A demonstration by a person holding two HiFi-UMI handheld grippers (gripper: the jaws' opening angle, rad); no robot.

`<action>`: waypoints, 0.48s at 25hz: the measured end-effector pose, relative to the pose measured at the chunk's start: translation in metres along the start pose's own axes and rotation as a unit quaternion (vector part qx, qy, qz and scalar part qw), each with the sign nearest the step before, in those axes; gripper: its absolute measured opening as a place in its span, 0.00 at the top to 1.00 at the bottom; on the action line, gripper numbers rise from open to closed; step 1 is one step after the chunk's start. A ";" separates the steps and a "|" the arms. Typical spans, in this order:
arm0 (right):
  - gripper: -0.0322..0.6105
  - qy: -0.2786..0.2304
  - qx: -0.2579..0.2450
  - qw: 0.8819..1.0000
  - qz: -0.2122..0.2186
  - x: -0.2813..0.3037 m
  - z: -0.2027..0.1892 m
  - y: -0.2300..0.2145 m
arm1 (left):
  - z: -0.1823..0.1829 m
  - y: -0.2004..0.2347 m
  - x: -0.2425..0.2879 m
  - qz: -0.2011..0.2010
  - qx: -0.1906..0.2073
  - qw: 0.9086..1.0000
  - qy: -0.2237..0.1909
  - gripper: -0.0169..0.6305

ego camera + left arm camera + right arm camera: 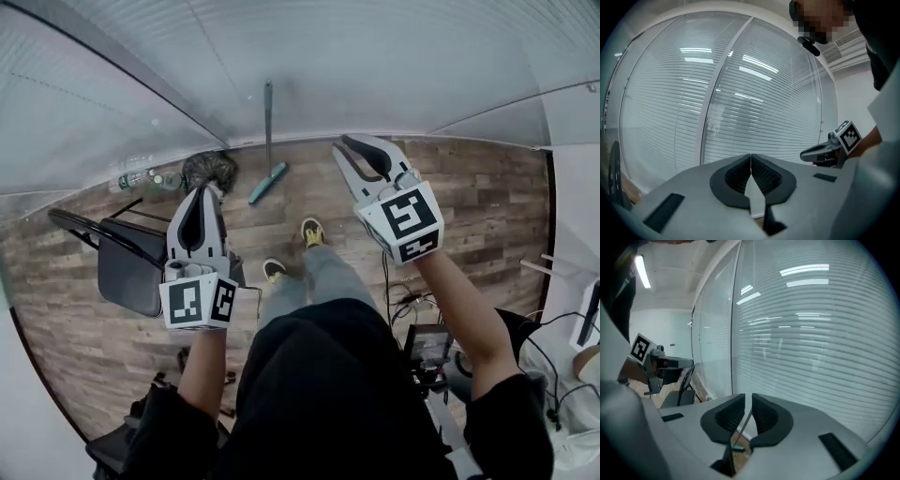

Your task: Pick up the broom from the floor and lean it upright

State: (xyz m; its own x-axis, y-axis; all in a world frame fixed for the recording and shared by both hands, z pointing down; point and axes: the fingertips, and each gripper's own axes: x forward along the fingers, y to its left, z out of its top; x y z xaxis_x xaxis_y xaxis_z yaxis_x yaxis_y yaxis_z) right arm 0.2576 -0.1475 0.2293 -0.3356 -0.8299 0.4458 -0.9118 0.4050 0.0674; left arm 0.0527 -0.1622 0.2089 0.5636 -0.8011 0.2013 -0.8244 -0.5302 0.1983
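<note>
The broom [268, 127] stands upright on the wood floor, its grey handle leaning against the glass wall with blinds and its teal head [267, 184] on the floor. No gripper touches it. My left gripper [202, 193] is raised at the left, shut and empty; its pads meet in the left gripper view [751, 157]. My right gripper [350, 143] is held higher at the right, with a narrow gap between its jaws and nothing in them [747, 397]. Through that gap the broom [746, 423] shows far below.
A black chair [127, 258] stands on the floor at the left, with plastic bottles [131, 176] and a dark bundle [208, 169] by the wall behind it. The person's legs and shoes [312, 232] are in the middle. Cables and a device [427, 347] lie at the right.
</note>
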 end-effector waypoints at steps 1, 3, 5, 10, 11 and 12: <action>0.87 -0.012 -0.004 1.000 -0.011 -0.016 0.012 0.003 | 0.005 -0.004 -0.006 -0.009 -0.002 1.000 -0.003 0.94; 0.90 -0.033 -0.009 0.999 -0.025 -0.047 0.032 0.014 | 0.016 -0.012 -0.021 -0.023 -0.003 1.000 -0.009 0.94; 0.91 -0.043 -0.018 0.998 -0.037 -0.074 0.043 0.028 | 0.025 -0.020 -0.037 -0.039 0.001 0.999 -0.016 0.94; 0.91 -0.047 -0.019 0.996 -0.068 -0.132 0.038 0.057 | 0.043 -0.049 -0.084 -0.086 0.020 0.995 -0.039 0.94; 0.91 -0.054 -0.016 0.996 -0.070 -0.143 0.038 0.064 | 0.044 -0.055 -0.094 -0.093 0.022 0.994 -0.043 0.94; 0.91 -0.062 -0.015 0.995 -0.071 -0.154 0.039 0.071 | 0.046 -0.060 -0.104 -0.100 0.025 0.994 -0.047 0.94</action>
State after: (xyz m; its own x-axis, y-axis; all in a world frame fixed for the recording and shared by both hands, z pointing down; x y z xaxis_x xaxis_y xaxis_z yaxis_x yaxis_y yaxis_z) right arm 0.2354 -0.0066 0.1304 -0.2322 -0.9197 0.3165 -0.9453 0.2901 0.1493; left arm 0.0407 -0.0595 0.1323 0.7105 -0.7000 0.0721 -0.6998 -0.6920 0.1774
